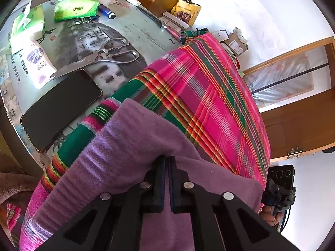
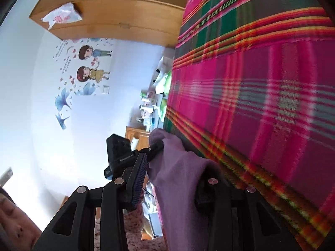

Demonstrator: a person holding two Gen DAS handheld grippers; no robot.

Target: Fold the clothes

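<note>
Purple knit, a soft garment (image 1: 134, 146), lies bunched on the pink plaid cloth (image 1: 209, 96) spread over the table, and the left gripper (image 1: 166, 163) is clenched on its near edge, pads pinched tight with the fabric rising just ahead. The right gripper (image 2: 167, 175) stands released, its jaws wide, the other end of the purple draped between them and over one finger. I'd say the right must close first.

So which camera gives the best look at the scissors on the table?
The left wrist view: the metal scissors lie in full sight on the table, beside the black phone. The right wrist view shows none of them, only plaid cloth and wall.
</note>
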